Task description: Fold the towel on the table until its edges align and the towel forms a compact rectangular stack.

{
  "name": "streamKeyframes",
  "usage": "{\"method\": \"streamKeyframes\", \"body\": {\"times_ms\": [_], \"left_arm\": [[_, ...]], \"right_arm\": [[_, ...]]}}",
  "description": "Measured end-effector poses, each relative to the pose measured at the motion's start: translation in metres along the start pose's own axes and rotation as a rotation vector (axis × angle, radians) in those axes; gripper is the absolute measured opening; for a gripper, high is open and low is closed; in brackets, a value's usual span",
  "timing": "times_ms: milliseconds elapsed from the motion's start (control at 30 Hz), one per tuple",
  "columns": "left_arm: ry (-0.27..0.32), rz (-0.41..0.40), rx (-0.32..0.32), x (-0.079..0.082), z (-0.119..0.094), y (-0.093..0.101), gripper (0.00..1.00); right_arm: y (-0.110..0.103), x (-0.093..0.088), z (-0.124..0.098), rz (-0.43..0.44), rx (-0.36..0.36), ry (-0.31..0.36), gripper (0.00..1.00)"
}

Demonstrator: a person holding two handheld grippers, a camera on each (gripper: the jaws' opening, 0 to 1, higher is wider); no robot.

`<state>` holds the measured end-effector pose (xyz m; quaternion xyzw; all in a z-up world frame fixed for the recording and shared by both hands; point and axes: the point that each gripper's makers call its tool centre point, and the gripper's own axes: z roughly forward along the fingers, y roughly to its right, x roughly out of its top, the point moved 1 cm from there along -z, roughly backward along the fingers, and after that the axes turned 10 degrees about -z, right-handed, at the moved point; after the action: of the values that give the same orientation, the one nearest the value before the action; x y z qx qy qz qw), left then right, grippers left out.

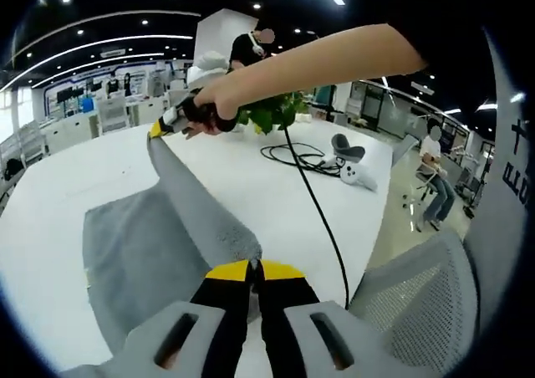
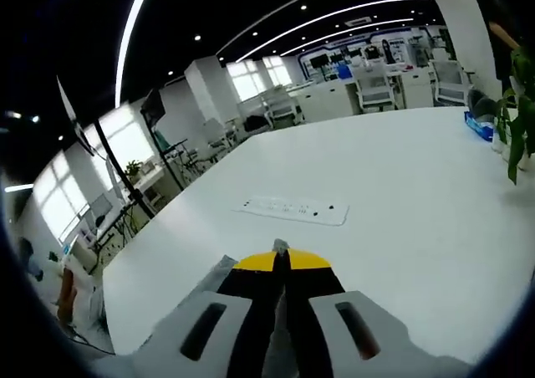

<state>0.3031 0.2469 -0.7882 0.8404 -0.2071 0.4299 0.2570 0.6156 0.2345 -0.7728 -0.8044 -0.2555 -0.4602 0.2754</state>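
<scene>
A grey towel (image 1: 138, 252) lies partly on the white table (image 1: 58, 202). One edge of it is lifted into a taut band (image 1: 192, 198) running between both grippers. My left gripper (image 1: 255, 269), yellow-tipped, is shut on the near end of that band. In the left gripper view my right gripper (image 1: 161, 128) sits farther across the table, held by a hand on a bare arm, pinching the far corner. In the right gripper view the right gripper (image 2: 280, 261) is shut, with a small grey tip of towel (image 2: 281, 246) poking out between its jaws.
A black cable (image 1: 313, 194) crosses the table toward a white headset and controller (image 1: 355, 169). A potted plant (image 1: 272, 110) stands behind the arm. A grey mesh chair (image 1: 418, 286) is at the right edge. A white power strip (image 2: 292, 209) lies ahead of the right gripper.
</scene>
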Motion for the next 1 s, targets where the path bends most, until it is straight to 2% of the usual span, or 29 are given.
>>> {"method": "streamKeyframes", "body": {"times_ms": [267,567,667,867,1000], "left_arm": [[0.03,-0.079,0.085,-0.003,-0.023,-0.026,0.03],[0.052,-0.233,0.162,-0.015,-0.046,-0.053,0.03],[0.064,-0.306,0.141,-0.019,-0.051,-0.058,0.03],[0.069,-0.341,0.148,-0.025,-0.062,-0.075,0.03],[0.05,-0.37,0.154,-0.037,-0.067,-0.089,0.04]], "right_arm": [[-0.019,0.01,0.02,-0.017,0.023,-0.002,0.0],[-0.041,0.013,0.044,-0.003,0.042,-0.01,0.0],[-0.049,0.015,0.048,-0.002,0.045,-0.011,0.0],[-0.062,0.018,0.059,-0.003,0.035,-0.017,0.0],[-0.072,0.015,0.072,-0.016,0.039,-0.028,0.0]]}}
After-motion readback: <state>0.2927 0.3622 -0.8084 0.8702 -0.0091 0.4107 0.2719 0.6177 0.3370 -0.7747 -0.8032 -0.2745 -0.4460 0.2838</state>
